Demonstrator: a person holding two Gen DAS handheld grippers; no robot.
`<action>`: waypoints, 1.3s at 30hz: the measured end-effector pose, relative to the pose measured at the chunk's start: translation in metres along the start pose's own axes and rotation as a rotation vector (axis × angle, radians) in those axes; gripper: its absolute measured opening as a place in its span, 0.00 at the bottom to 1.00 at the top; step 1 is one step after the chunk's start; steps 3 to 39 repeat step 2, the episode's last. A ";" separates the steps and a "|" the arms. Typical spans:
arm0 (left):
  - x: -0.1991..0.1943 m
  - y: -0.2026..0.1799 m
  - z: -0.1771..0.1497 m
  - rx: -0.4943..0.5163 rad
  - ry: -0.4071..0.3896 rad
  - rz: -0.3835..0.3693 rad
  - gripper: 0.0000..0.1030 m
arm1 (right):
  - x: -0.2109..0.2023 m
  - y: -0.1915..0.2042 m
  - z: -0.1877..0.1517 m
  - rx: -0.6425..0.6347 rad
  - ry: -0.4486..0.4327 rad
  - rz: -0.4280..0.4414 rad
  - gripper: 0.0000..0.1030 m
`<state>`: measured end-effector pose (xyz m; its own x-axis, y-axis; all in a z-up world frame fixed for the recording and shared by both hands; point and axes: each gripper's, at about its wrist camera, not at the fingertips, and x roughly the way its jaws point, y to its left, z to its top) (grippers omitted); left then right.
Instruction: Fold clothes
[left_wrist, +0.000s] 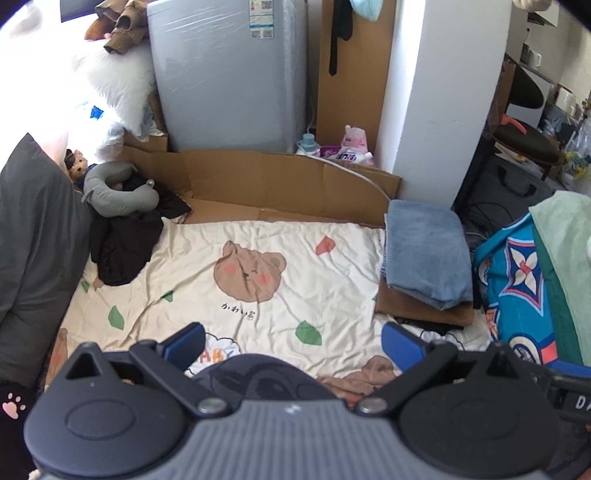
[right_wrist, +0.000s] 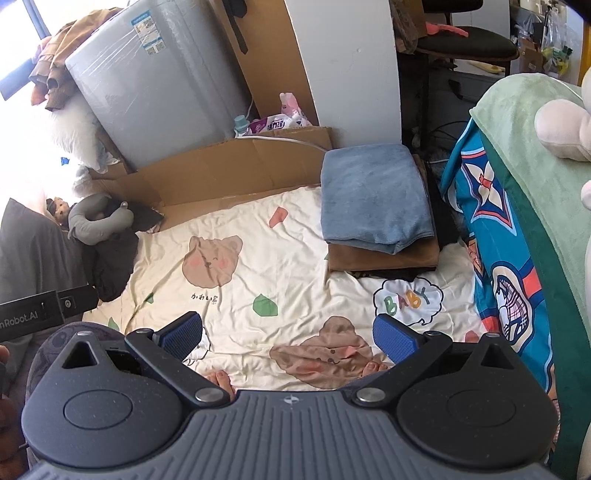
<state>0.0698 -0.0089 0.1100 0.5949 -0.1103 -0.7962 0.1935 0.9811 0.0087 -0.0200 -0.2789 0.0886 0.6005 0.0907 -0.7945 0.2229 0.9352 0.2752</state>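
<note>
Between the blue-padded fingers of the left gripper lies only cream bedsheet; its jaws stand spread wide, holding nothing. The right gripper hangs the same way, jaws released, above the same sheet, with bare toes peeking out just under it.

Printed on the sheet are bear faces, green leaves, a line of small Japanese characters beneath one bear, and the word "BABY" in coloured letters inside a cloud. At the left edge of the right wrist view, a black bar reads "nRobot.AI", cut off at the start.

Farther out, on the sheet's far right corner, sits the folded stack of clothes: a blue fleecy piece on top, neatly squared, a brown one under it, something dark at the bottom. Well apart, at the sheet's left side, a rumpled black garment lies heaped, touching a grey neck pillow. Behind, a grey plastic-wrapped appliance carries paper labels too small to read.
</note>
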 end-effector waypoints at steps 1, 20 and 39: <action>-0.001 0.000 0.000 -0.001 -0.002 0.001 1.00 | 0.000 0.000 0.000 0.000 -0.002 -0.001 0.98; -0.001 -0.001 0.000 0.001 -0.002 0.002 0.99 | 0.000 0.000 0.000 -0.001 -0.004 -0.002 0.98; -0.001 -0.001 0.000 0.001 -0.002 0.002 0.99 | 0.000 0.000 0.000 -0.001 -0.004 -0.002 0.98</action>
